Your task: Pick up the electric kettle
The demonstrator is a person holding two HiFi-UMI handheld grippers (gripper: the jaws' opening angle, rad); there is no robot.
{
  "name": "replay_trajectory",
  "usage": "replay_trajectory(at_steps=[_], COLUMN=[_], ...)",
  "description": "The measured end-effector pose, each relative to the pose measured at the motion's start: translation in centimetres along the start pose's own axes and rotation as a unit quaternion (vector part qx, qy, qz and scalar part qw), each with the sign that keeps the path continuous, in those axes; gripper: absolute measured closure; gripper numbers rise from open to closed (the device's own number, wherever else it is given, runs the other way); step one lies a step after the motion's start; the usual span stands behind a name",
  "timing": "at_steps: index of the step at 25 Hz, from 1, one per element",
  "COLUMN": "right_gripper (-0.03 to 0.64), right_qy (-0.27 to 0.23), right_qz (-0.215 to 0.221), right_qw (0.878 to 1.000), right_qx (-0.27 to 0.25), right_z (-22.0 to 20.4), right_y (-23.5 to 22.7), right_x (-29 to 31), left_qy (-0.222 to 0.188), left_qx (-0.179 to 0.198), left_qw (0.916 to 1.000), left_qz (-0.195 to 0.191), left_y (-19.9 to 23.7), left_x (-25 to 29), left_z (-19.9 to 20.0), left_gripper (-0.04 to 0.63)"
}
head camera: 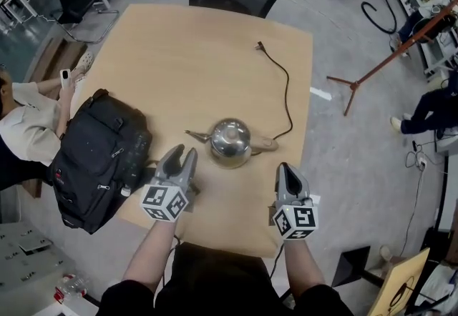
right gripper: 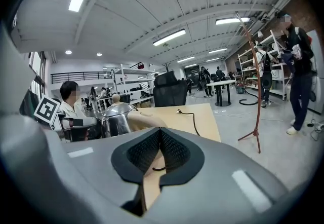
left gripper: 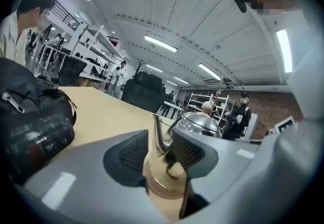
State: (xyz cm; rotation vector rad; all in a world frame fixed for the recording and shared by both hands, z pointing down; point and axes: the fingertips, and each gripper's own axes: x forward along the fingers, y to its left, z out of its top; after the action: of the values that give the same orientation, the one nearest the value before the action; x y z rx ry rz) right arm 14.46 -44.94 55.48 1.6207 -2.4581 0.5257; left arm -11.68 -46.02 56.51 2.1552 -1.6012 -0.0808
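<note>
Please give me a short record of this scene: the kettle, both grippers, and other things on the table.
kettle: metal, upright, middle of the table, not held
left gripper: open, empty, short of the spout
right gripper: shut, empty, apart from the kettle
cord: on the table, plug end lying loose
backpack: black, at the table's left edge

Left hand-held gripper low over the pale worktop, jaws standing apart, ribbed pads gripping nothing. Through the gap shows the curved spout of the steel kettle, its domed lid rising just past the right jaw. Near left, a black backpack sits on the worktop. Far end, a dark office chair. Upper left, a person in a light shirt.
</note>
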Motion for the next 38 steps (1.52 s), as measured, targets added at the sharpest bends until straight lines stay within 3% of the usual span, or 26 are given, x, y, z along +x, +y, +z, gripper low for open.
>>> replay_trajectory(at_steps=[5,12,18,32,36,38], right_gripper=[0.601,0.458,0.425,0.47,0.517,0.525], right_qy=[0.008,0.037,0.037,0.029,0.028,0.031], right_qz=[-0.022,-0.027,-0.037,-0.056,-0.053,-0.055], right_qw=[1.0,0.999,0.998,0.998,0.998,0.998], right_qx=[0.006,-0.008,-0.017,-0.017,0.002,0.015], right_z=[-0.7,-2.9,-3.1,-2.8,-2.7,-2.7], right_y=[-0.9,-0.2,0.2,0.2,0.2,0.1], right_x=[0.6,3.6,6.2,9.0,9.3,9.3], left_qy=[0.007,0.006,0.006,-0.009,-0.013,-0.01], left_qx=[-0.021,-0.023,-0.044,-0.074,-0.083,-0.081], left_qw=[0.9998,0.9997,0.999,0.9962,0.9949,0.9953], left_qz=[0.001,0.004,0.001,-0.044,-0.055,-0.052], left_y=[0.3,0.6,1.1,0.7,0.0,0.0], left_x=[2.1,4.1,5.2,5.6,5.8,5.8], left_z=[-0.5,0.1,0.5,0.9,0.9,0.8], left_gripper=[0.391,0.402,0.403,0.417,0.508,0.51])
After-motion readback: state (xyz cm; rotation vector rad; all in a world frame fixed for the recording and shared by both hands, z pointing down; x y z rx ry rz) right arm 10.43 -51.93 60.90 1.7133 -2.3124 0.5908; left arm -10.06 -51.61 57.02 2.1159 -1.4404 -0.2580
